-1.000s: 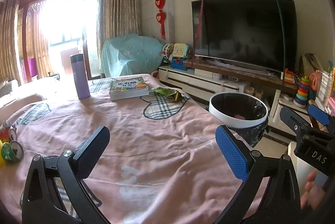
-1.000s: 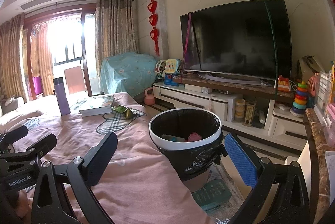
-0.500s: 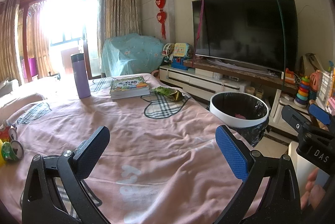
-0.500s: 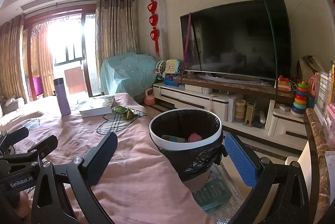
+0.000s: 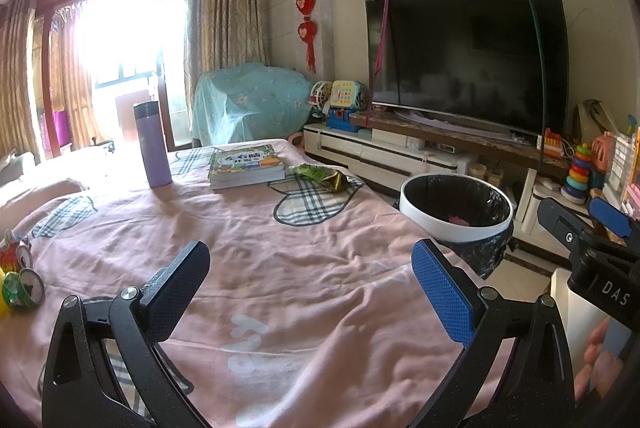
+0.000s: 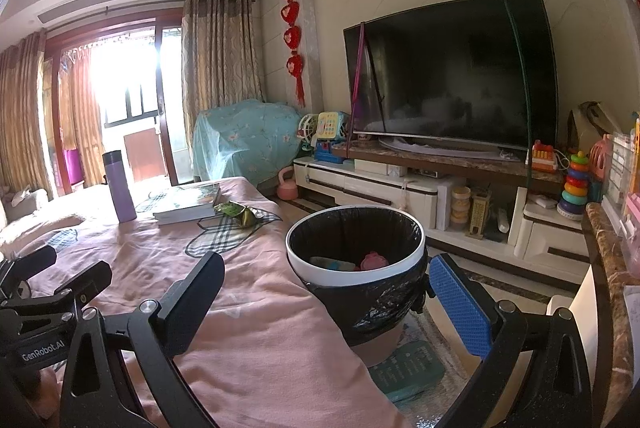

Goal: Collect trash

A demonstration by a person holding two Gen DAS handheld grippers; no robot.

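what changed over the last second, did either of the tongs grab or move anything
Almost nothing. Neither took hold of anything: the left tongs and right tongs are both open and empty, with only a slight drift of view. The green wrapper, books, purple bottle and trash bin stayed where they were.

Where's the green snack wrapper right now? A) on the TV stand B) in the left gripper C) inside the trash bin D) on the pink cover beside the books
D: the green snack wrapper lies on the pink cover right next to the stacked books; both grippers are open and empty.
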